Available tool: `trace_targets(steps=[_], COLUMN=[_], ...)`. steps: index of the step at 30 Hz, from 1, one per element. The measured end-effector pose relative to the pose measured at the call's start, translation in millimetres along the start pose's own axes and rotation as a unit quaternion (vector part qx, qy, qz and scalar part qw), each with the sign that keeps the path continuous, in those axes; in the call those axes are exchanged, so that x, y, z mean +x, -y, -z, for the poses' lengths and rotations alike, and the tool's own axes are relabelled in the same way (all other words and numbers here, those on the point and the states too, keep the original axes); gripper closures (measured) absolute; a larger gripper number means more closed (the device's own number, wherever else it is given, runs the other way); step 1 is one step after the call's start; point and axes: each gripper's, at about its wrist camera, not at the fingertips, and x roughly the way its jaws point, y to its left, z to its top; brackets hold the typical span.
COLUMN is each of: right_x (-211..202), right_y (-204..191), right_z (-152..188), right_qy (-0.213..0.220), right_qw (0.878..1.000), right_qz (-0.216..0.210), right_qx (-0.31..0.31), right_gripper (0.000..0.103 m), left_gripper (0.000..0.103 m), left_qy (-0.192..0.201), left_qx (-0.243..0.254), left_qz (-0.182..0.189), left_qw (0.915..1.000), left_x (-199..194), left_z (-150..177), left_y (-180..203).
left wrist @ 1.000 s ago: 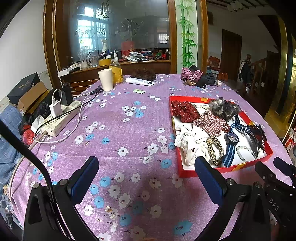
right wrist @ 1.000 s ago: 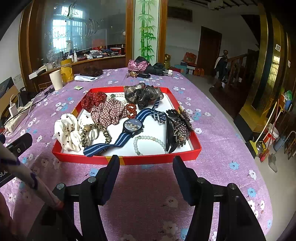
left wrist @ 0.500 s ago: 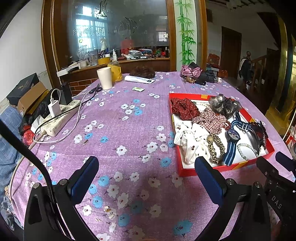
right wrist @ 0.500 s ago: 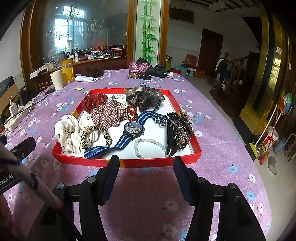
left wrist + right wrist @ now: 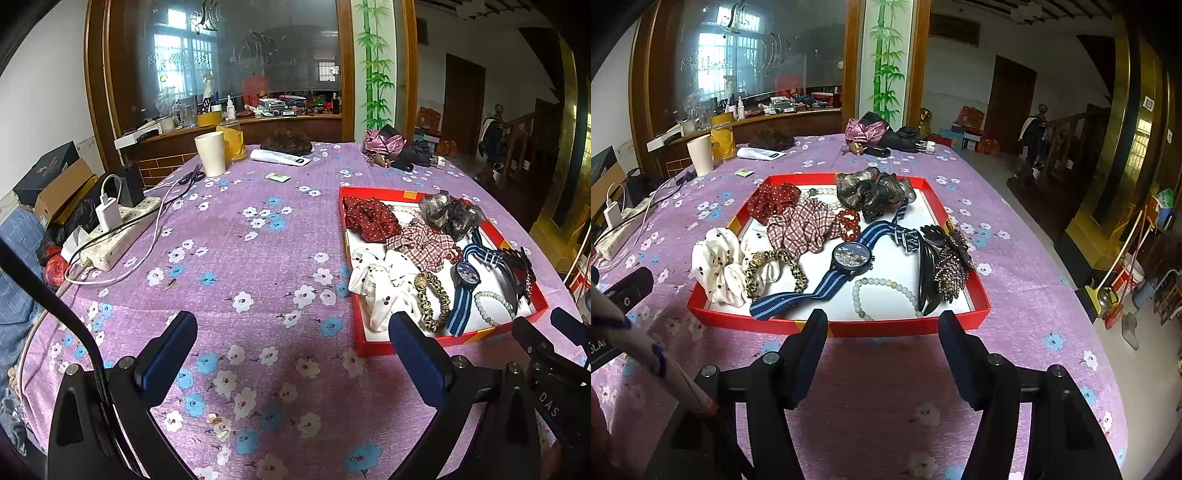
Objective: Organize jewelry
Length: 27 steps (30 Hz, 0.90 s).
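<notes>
Red tray (image 5: 849,326) sits on the purple floral tablecloth (image 5: 879,387), loaded with jewelry and hair pieces. Striped-strap watch (image 5: 849,256) lies mid-tray; pale bead bracelet (image 5: 882,282) just in front of it, dark beaded hair clip (image 5: 945,266) to its right, white spotted scrunchie (image 5: 718,267) at the left end. Right gripper (image 5: 881,332) hovers at the tray's near edge, jaws spread, nothing between. Left gripper (image 5: 291,339) over bare cloth beside the tray, jaws wide apart, empty. White power strip (image 5: 118,232) lies far left.

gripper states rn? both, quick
left gripper: open, holding nothing, over the tablecloth.
right gripper: open, holding nothing, just short of the red tray.
</notes>
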Motion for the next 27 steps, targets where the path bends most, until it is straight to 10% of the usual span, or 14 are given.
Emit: trace_targets(steps=[27], right_x=[0.2], right_y=[0.2], right_z=[1.3], right_qy=[-0.006], right_qw=[1.000], right_qz=[0.022], right_qx=[-0.017], right_gripper=[0.036], left_gripper=[0.000], left_qy=[0.002], left_qx=[0.017], left_qz=[-0.007], left_qw=[0.9998], left_x=[0.1], left_z=[-1.0], left_y=[9.8])
